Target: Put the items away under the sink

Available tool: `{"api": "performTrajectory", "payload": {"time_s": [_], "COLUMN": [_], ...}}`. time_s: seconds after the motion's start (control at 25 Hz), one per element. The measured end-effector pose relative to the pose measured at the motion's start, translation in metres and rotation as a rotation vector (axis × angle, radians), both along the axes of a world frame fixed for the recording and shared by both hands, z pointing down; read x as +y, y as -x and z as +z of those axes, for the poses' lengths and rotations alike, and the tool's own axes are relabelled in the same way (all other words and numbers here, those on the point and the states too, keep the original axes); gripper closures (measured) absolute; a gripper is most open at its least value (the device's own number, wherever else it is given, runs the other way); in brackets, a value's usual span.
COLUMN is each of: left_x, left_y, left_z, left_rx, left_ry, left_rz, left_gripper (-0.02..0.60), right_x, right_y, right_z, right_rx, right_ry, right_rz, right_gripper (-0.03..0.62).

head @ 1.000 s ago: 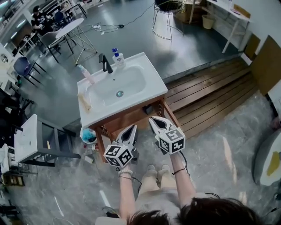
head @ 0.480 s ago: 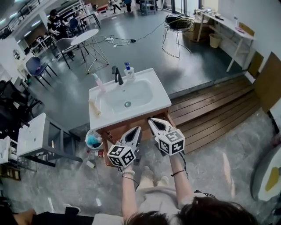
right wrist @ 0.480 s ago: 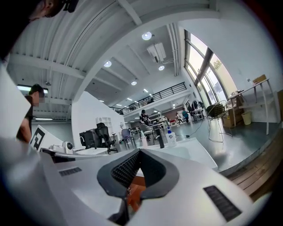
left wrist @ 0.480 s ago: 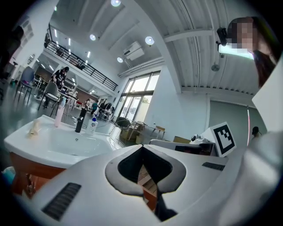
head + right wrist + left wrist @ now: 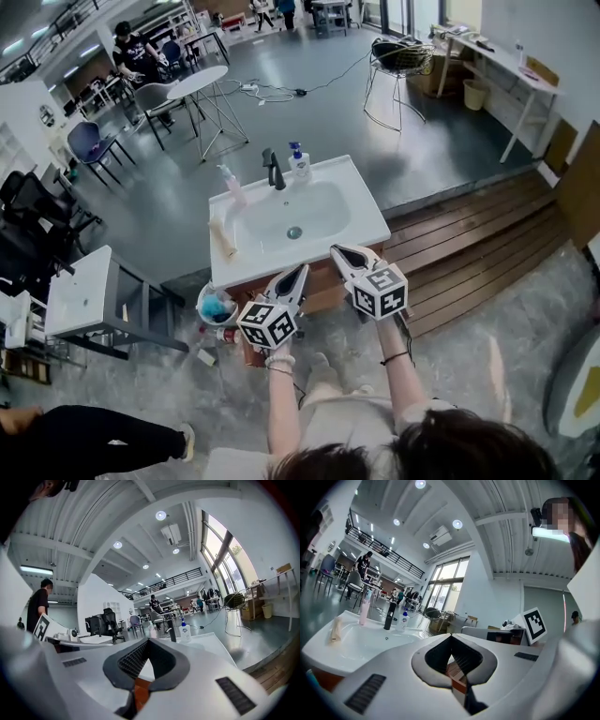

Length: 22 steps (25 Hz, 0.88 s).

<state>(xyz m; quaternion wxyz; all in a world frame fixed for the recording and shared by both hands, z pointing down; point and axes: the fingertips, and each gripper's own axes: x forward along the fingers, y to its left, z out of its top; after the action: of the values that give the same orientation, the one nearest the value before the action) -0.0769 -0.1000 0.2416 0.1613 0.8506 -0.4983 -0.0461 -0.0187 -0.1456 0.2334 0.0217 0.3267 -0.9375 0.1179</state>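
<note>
Both pairs shut tip-to-tip, nothing in either: left tongs (image 5: 301,270) & right tongs (image 5: 337,250) are riding higher than 1 s ago, tips now lining up w/ the front edge of the sink (image 5: 364,204) instead of the wooden cabinet (image 5: 322,292) face. Items aren't shifting: soap bottle (image 5: 299,162) & pink bottle (image 5: 231,184) are standing either side of the tap (image 5: 273,171), and the bucket (image 5: 217,306) is sitting on the floor left of the cabinet. The sink is showing further right & lower in head view, and a dark-trousered leg (image 5: 94,441) is coming in bottom-left.
</note>
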Motion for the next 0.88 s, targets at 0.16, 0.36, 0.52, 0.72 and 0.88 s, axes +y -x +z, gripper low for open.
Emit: {"api": "performTrajectory", "payload": {"time_s": [0.16,0.36,0.52,0.72,0.88], "left_x": [-0.032,-0.067,-0.091,-0.117,-0.133], "left_y": [0.019,0.043,0.062,0.08,0.09], "left_z": [-0.003,-0.006,-0.006,-0.008,-0.011], "left_rx": [-0.012,-0.008,-0.008,-0.027,-0.033], "left_ry": [-0.009,-0.015,-0.025,-0.027,-0.045], "left_rz": [0.017,0.038,0.065,0.105,0.127], "left_gripper": [0.58,0.58,0.58,0.58,0.58], "right_x": [-0.032,-0.064,-0.088,-0.117,-0.133], "right_y": [0.018,0.042,0.063,0.084,0.098], "right_z": [-0.004,-0.005,-0.003,-0.007,-0.005], "right_rx": [-0.002,-0.015,-0.005,0.001,0.01], "right_ry": [-0.009,0.0,-0.004,-0.016,-0.027], "right_rz": [0.011,0.028,0.043,0.064,0.077], "right_gripper": [0.577,0.578,0.578,0.577,0.577]}}
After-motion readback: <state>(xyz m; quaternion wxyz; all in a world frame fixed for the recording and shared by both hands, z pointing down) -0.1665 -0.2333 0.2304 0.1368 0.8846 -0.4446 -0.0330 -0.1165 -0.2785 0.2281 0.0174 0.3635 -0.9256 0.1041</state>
